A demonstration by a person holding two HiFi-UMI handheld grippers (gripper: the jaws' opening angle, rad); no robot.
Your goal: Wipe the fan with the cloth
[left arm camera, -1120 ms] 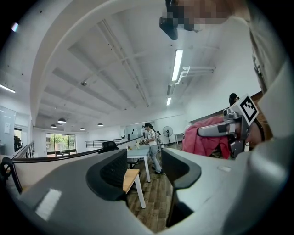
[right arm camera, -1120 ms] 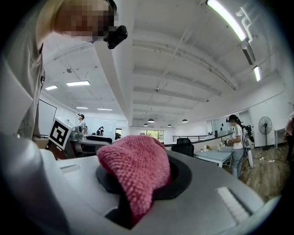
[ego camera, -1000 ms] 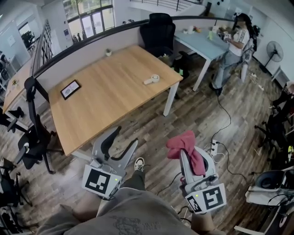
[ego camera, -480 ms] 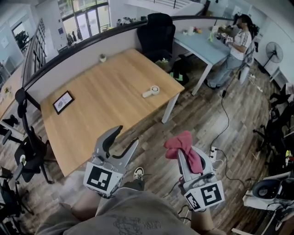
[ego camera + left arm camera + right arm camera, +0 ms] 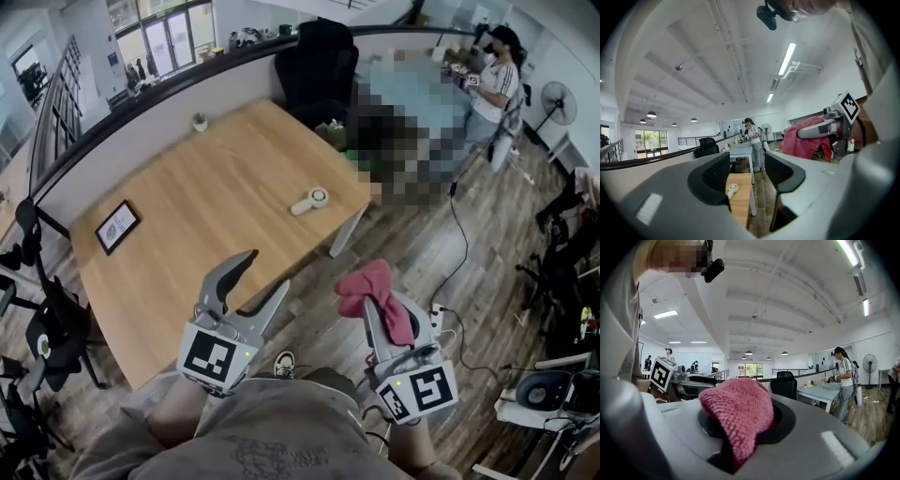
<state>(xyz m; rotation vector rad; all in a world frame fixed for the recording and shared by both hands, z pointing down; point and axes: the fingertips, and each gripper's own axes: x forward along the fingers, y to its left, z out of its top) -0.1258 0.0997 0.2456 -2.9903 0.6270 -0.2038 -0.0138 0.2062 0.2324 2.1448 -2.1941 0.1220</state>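
Observation:
A small white hand-held fan (image 5: 310,200) lies near the right end of the wooden table (image 5: 206,225); it also shows in the left gripper view as a small white fan (image 5: 732,188) on the table's corner. My left gripper (image 5: 259,274) is open and empty, held over the floor short of the table's near edge. My right gripper (image 5: 370,292) is shut on a pink knitted cloth (image 5: 373,292) that drapes over its jaws. In the right gripper view the cloth (image 5: 740,416) fills the space between the jaws.
A small framed picture (image 5: 117,226) lies at the table's left. A black office chair (image 5: 314,66) stands behind the table. A person (image 5: 492,84) stands at a far desk beside a pedestal fan (image 5: 560,101). Cables and a power strip (image 5: 437,314) lie on the wood floor.
Both grippers and the view have moved toward the table; the table and fan sit lower and nearer in the head view. The cloth stays gripped.

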